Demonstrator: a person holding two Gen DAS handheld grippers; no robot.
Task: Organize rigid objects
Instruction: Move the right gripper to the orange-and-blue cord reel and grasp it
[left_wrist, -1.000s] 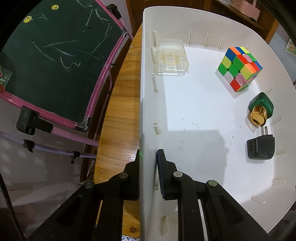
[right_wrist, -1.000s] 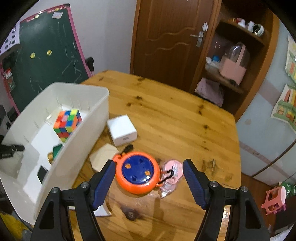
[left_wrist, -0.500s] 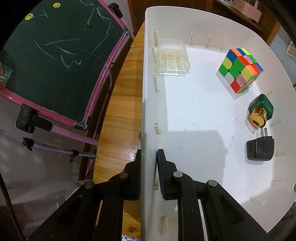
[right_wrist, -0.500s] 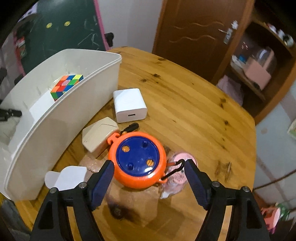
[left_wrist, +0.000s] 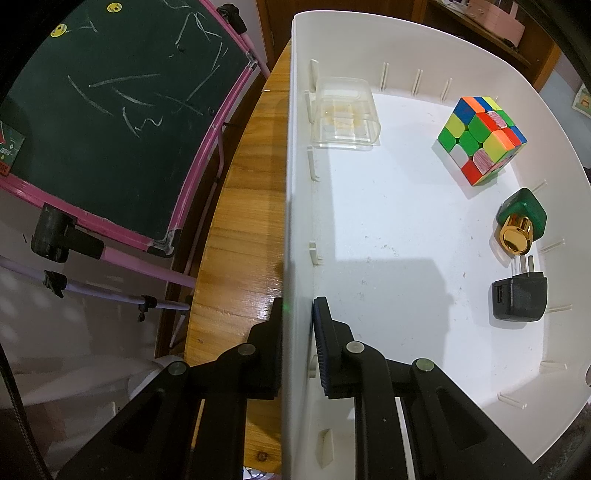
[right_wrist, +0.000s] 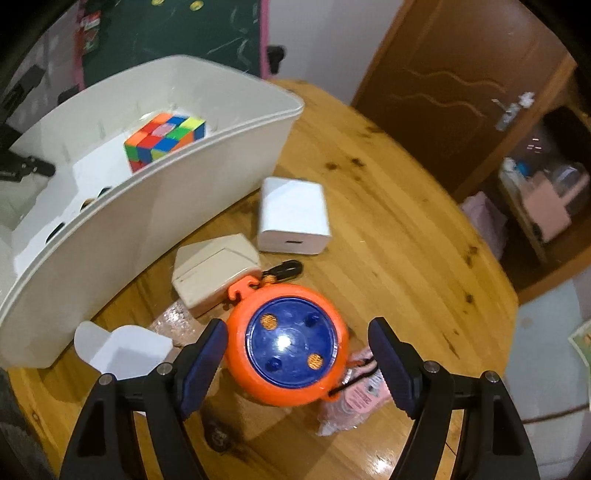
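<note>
Round wooden table in a room with a brown door and a pink-framed chalkboard beside the table edge. White bin on the table's left part.

Left wrist view only: left gripper clamped on the bin's near wall, one finger outside, one inside, pads pressed to the plastic. Bin floor fully visible here: clear plastic box against the far-left wall, colour cube toward the right, green-and-gold piece nearer, black plug adapter nearest, prongs up toward the gold piece.

Right wrist view only: things outside the bin. Right gripper pointing down over the table, jaws wide, straddling an orange disc with a blue face; left pad just beside its rim, right pad clearly apart; no grip. White cube charger and beige block beyond the disc, near the bin's outer wall. White cardboard piece to the left, pink packet under the disc's right side. Of the bin's contents, only the colour cube shows clearly over the wall; darker items barely peeking, not identifiable.
</note>
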